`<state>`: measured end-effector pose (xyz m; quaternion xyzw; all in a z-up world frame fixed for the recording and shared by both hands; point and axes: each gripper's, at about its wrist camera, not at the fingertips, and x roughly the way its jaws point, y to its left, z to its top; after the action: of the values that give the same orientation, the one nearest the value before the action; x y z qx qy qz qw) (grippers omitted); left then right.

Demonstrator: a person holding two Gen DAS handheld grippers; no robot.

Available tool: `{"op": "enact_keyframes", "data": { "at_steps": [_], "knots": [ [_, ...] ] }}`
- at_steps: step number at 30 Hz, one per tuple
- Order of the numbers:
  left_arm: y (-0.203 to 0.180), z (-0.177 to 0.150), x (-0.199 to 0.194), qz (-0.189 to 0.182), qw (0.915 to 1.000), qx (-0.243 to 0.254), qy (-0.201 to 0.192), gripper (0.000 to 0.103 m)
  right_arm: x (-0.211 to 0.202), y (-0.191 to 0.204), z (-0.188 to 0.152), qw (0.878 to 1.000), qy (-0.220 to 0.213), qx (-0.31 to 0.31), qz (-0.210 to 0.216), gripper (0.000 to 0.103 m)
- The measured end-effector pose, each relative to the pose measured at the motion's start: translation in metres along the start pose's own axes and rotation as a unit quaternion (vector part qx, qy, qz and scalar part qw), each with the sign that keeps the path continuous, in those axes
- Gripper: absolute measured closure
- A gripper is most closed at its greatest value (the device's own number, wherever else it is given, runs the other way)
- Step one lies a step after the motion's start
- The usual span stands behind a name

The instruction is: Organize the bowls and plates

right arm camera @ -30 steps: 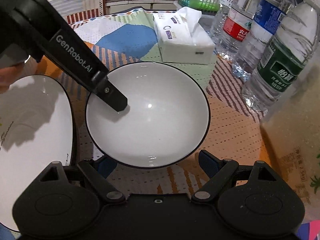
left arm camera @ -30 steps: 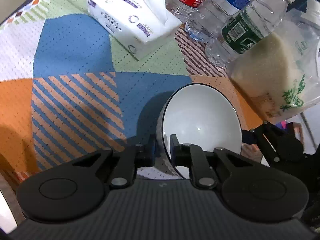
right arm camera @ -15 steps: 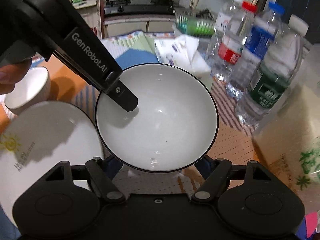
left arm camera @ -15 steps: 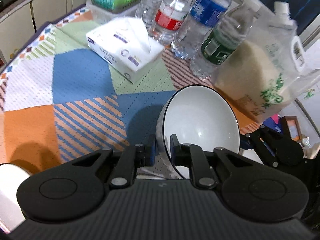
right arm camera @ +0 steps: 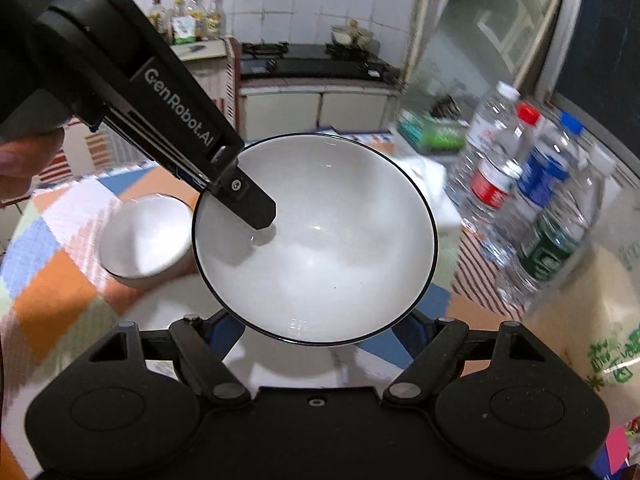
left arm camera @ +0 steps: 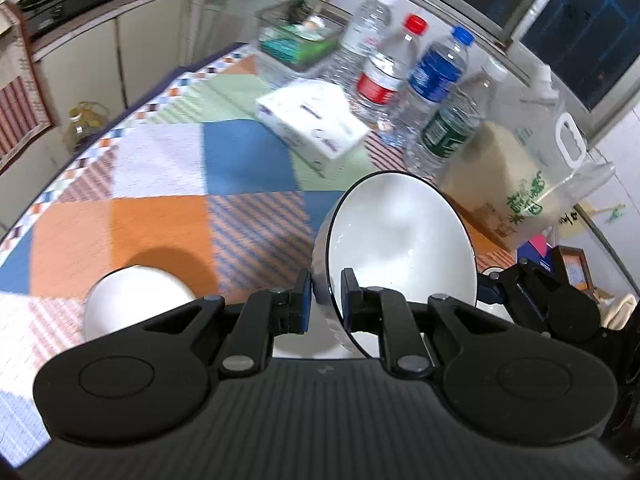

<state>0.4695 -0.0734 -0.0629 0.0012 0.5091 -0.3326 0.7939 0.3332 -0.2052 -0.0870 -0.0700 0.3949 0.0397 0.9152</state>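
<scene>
Left wrist view: our left gripper [left arm camera: 325, 305] pinches the black-rimmed bowl [left arm camera: 400, 240] by its rim; our right gripper [right arm camera: 320, 330] straddles it, jaws wide, just widening.

A home kitchen: beyond the tongs, a gas stove [right arm camera: 308, 54] sits on a tiled counter with cream cupboard doors [right arm camera: 320, 110] beneath, and oil bottles [right arm camera: 188, 20] stand against white wall tiles. Nearer, a patchwork cloth [left arm camera: 160, 184] covers the surface, with water bottles [left arm camera: 436, 68] to the right.
</scene>
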Motion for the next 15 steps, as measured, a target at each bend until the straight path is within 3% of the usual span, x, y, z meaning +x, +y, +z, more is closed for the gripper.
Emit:
{"op": "enact_keyframes", "data": {
  "at_steps": [7,15],
  "knots": [
    [0.047,-0.019,-0.035,0.031,0.999,-0.033,-0.005,0.09,0.002,0.048,0.014,0.999,-0.024,-0.019,0.037,0.019],
    [0.098,-0.045,-0.037,0.068,0.9953,-0.068,-0.005,0.09,0.031,0.093,0.016,0.997,-0.027,-0.021,0.076,0.019]
  ]
}}
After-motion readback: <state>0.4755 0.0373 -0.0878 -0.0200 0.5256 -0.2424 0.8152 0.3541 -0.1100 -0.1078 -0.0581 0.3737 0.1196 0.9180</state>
